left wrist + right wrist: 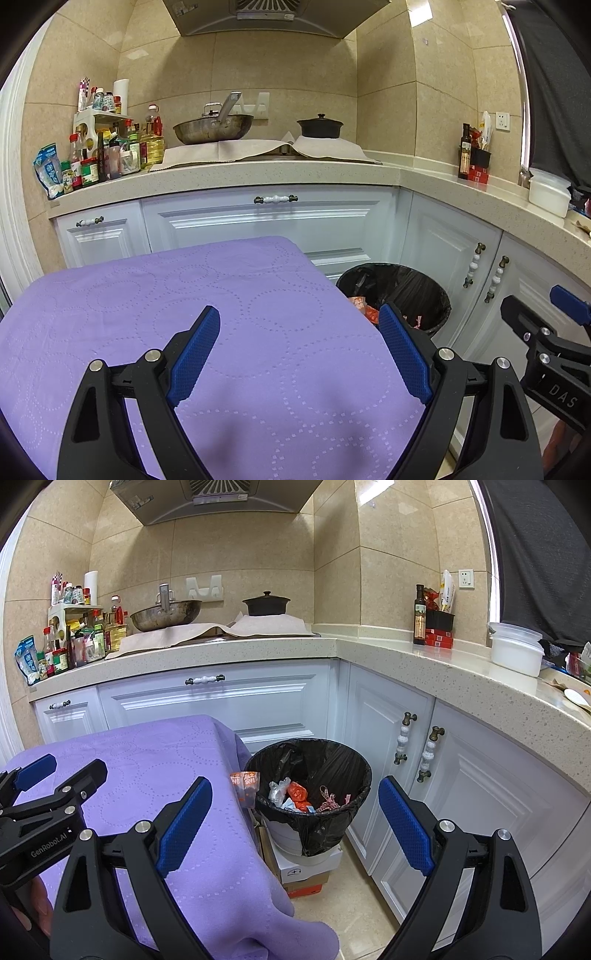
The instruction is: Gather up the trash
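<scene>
While they hover over the purple cloth (184,295), both hand-held grippers (299,347) (295,823) gape wide, empty.

beige tiled walls (243,550), white cabinets (221,698), speckled counter (229,648)

Lilac tablecloth (184,295), patterned in dotted rings. Black bin liner (332,768) over white bin (291,840); inside, orange-red wrapper (297,792) and red-checked ribbon (330,799). White cabinets (221,698), speckled beige counter (424,664), tan wall tiles (277,66). Black grippers, blue textured pads (195,354).
</scene>
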The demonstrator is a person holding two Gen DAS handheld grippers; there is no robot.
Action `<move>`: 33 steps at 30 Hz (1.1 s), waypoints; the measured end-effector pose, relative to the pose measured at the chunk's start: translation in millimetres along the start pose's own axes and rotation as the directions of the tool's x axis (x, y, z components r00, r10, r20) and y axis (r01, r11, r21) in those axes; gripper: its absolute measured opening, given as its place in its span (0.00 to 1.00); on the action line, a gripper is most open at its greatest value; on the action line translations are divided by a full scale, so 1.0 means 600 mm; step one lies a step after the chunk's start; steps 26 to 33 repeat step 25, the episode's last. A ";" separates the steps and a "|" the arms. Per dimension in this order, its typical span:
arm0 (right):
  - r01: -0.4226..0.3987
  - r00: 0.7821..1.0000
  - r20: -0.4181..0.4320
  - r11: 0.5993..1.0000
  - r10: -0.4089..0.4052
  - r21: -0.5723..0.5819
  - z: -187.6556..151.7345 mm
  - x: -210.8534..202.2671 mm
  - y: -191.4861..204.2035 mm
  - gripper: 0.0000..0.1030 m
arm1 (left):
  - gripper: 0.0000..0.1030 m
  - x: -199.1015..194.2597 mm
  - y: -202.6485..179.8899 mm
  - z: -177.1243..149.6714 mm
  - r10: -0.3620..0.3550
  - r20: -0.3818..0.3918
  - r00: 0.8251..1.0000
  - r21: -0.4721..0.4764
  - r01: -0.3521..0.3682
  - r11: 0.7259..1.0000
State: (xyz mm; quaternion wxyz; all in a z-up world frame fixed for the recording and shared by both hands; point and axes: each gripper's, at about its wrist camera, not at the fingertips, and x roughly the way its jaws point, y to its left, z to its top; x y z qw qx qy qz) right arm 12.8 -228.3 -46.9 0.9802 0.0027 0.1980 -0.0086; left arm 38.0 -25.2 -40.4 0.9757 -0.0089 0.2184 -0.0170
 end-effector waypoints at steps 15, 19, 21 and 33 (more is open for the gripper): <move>-0.018 1.000 -0.010 1.000 0.018 -0.010 -0.007 0.012 0.013 0.87 | 0.88 0.003 0.021 0.006 -0.019 -0.008 1.000 -0.015 0.019 1.000; -0.044 0.999 -0.017 0.999 0.044 -0.016 -0.002 0.016 0.027 0.87 | 0.88 0.012 0.047 0.009 0.025 -0.029 0.999 -0.018 -0.025 1.000; -0.058 0.998 -0.022 0.998 0.057 -0.024 -0.001 0.019 0.037 0.88 | 0.88 0.014 0.063 0.010 0.059 -0.032 0.998 -0.018 -0.060 0.998; -0.120 0.992 -0.045 0.992 0.118 -0.041 0.005 0.031 0.071 0.89 | 0.88 0.019 0.110 0.009 0.148 -0.049 0.988 -0.014 -0.148 0.989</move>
